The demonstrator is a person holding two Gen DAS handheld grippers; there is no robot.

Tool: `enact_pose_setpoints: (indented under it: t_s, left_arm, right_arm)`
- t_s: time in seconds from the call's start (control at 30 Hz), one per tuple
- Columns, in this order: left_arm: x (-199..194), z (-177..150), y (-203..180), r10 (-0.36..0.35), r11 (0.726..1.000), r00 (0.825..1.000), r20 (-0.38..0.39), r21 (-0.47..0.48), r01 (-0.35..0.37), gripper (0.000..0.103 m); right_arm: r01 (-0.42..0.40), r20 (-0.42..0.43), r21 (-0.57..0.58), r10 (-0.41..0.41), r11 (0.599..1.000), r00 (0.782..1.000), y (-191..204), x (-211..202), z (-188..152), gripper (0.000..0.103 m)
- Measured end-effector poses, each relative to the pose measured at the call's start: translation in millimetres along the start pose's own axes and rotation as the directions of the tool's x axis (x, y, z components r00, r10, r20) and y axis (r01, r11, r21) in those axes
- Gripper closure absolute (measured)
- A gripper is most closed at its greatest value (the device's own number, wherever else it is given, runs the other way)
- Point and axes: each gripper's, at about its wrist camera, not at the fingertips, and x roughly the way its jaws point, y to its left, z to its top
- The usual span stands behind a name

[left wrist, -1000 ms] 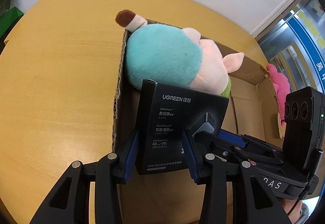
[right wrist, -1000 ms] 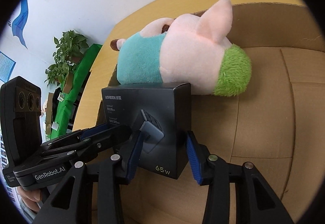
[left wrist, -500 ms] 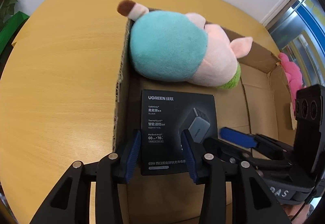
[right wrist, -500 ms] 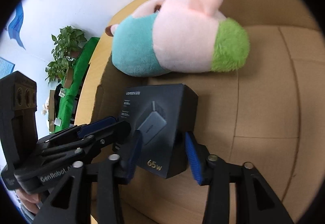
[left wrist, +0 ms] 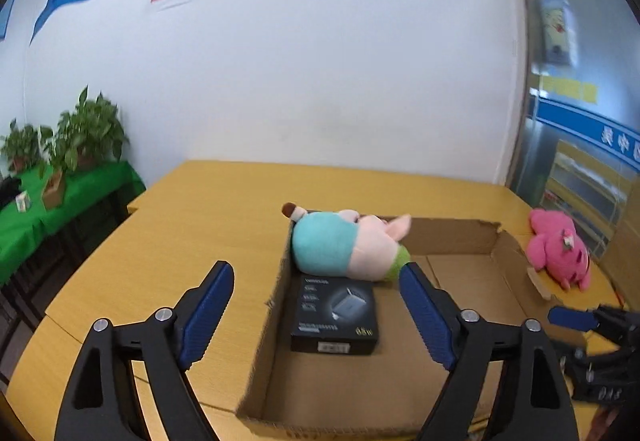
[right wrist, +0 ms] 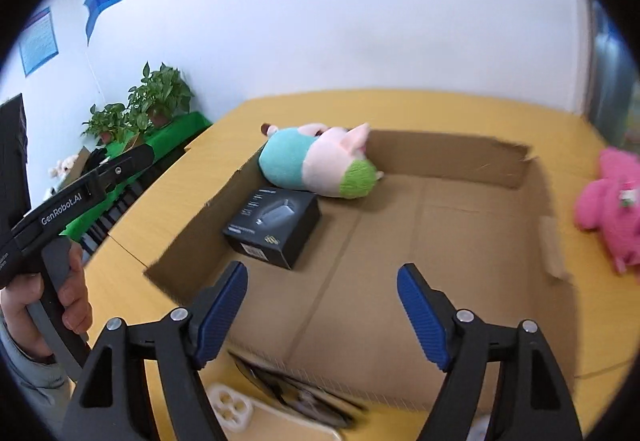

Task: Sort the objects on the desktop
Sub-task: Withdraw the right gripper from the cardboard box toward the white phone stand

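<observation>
Left gripper (left wrist: pixel 316 311) stands wide with nothing between the fingers, its jaws having just been opening; right gripper (right wrist: pixel 322 315) is also apart and empty, though its jaws have just been closing a bit. Both hang above the near edge of the carton (right wrist: pixel 500 161), clear of the black box (right wrist: pixel 276 227). Release looks done; likely next is the pink toy (right wrist: pixel 610 201), lying outside on the table (left wrist: pixel 192 225) just past the carton's right wall. Advice: approach from above, grip the soft body mid-bulk, lift clear over the wall. Carton holds the black box flat on its floor, touching the pig plush (right wrist: pixel 316 163) in the far left corner; the rest of the floor is bare.
</observation>
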Motion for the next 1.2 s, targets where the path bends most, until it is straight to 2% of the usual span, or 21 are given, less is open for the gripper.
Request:
enact_pose_setpoints:
  t_s: [0.03,0.07,0.13,0.17,0.2,0.23,0.27,0.3,0.33,0.37,0.43,0.47,0.53,0.57,0.67,0.8,0.87,0.93,1.03,1.13,1.2]
  left_arm:
    - [-2,-5,-8,-0.012,1.0,1.0,-0.012,0.023,0.012,0.046]
    - [-1,-8,-9,-0.026,0.999,0.998,-0.049,0.034,0.028,0.098]
    - [10,-18,-14,-0.07,0.997,0.987,-0.144,-0.02,0.068,0.102]
    - [13,-22,-16,-0.086,0.996,0.984,-0.155,-0.046,0.08,0.102]
    - [17,-25,-17,-0.089,0.995,0.983,-0.16,-0.063,0.08,0.101]
    - [21,-28,-17,-0.073,0.996,0.983,-0.171,-0.059,0.063,0.097]
    - [26,-31,-19,-0.052,0.998,0.98,-0.194,-0.046,0.044,0.078]
    - [29,-37,-24,-0.046,0.998,0.977,-0.21,-0.042,0.038,0.046]
    - [33,-42,-27,-0.047,0.998,0.974,-0.221,-0.044,0.038,0.032]
    - [36,-47,-27,-0.047,0.998,0.974,-0.224,-0.047,0.037,0.021]
    - [45,-57,-25,-0.023,0.999,0.965,-0.262,-0.04,0.013,0.021]
    - [52,-63,-25,-0.018,0.999,0.952,-0.304,-0.044,0.005,0.021]
    - [66,-77,-19,-0.024,0.997,0.911,-0.411,-0.081,-0.011,0.022]
    - [63,-80,-23,-0.012,0.999,0.923,-0.384,-0.048,-0.006,0.023]
    - [57,-85,-32,0.016,1.0,0.916,-0.4,0.014,-0.011,0.023]
    - [48,-86,-31,0.0,1.0,0.916,-0.401,0.006,0.002,0.022]
    - [43,-86,-31,0.004,1.0,0.92,-0.391,0.009,0.0,0.022]
    - [33,-82,-30,0.009,1.0,0.935,-0.354,0.004,-0.009,0.022]
    - [5,-71,-31,0.012,1.0,0.97,-0.242,-0.003,-0.013,0.021]
    - [-24,-62,-41,0.015,1.0,0.991,-0.135,0.022,-0.012,0.011]
    - [-40,-58,-49,0.042,0.998,0.996,-0.077,0.059,-0.038,0.007]
  right_arm:
    - [0.031,-0.009,-0.001,-0.031,1.0,0.999,-3,-5,-6,0.095]
    - [0.035,-0.014,0.009,-0.035,0.999,0.999,-6,-10,-8,0.098]
    - [0.044,-0.031,0.007,-0.044,0.999,0.999,-11,-15,-18,0.098]
    - [0.053,-0.044,-0.001,-0.053,0.999,0.998,-11,-15,-20,0.098]
    - [0.053,-0.055,-0.005,-0.053,0.999,0.997,-11,-16,-22,0.091]
    - [0.046,-0.067,-0.005,-0.046,0.999,0.997,-11,-14,-24,0.068]
    - [0.046,-0.069,-0.006,-0.046,0.999,0.997,-12,-13,-25,0.052]
    - [0.053,-0.059,-0.008,-0.054,0.999,0.997,-14,-14,-29,0.027]
    - [0.069,-0.044,-0.011,-0.07,0.998,0.997,-18,-13,-30,0.022]
    - [0.089,-0.04,-0.009,-0.089,0.996,0.995,-24,-10,-32,0.022]
    - [0.101,-0.075,0.016,-0.1,0.995,0.992,-38,1,-38,0.022]
    - [0.103,-0.089,0.035,-0.1,0.994,0.991,-46,8,-41,0.022]
    - [0.106,-0.119,0.069,-0.098,0.992,0.988,-61,18,-51,0.022]
    - [0.104,-0.131,0.078,-0.094,0.991,0.987,-67,22,-56,0.022]
    - [0.079,-0.092,0.061,-0.074,0.995,0.993,-76,18,-64,0.022]
    - [0.07,-0.091,0.053,-0.065,0.996,0.994,-83,15,-65,0.022]
    - [0.074,-0.098,0.053,-0.068,0.996,0.993,-84,14,-65,0.022]
    - [0.113,-0.107,0.041,-0.108,0.993,0.988,-81,12,-62,0.022]
    - [0.122,-0.097,0.031,-0.119,0.992,0.988,-73,3,-57,0.022]
    - [0.15,-0.057,0.029,-0.149,0.988,0.987,-63,-11,-54,0.021]
    - [0.152,-0.031,0.024,-0.151,0.988,0.988,-56,-21,-52,0.021]
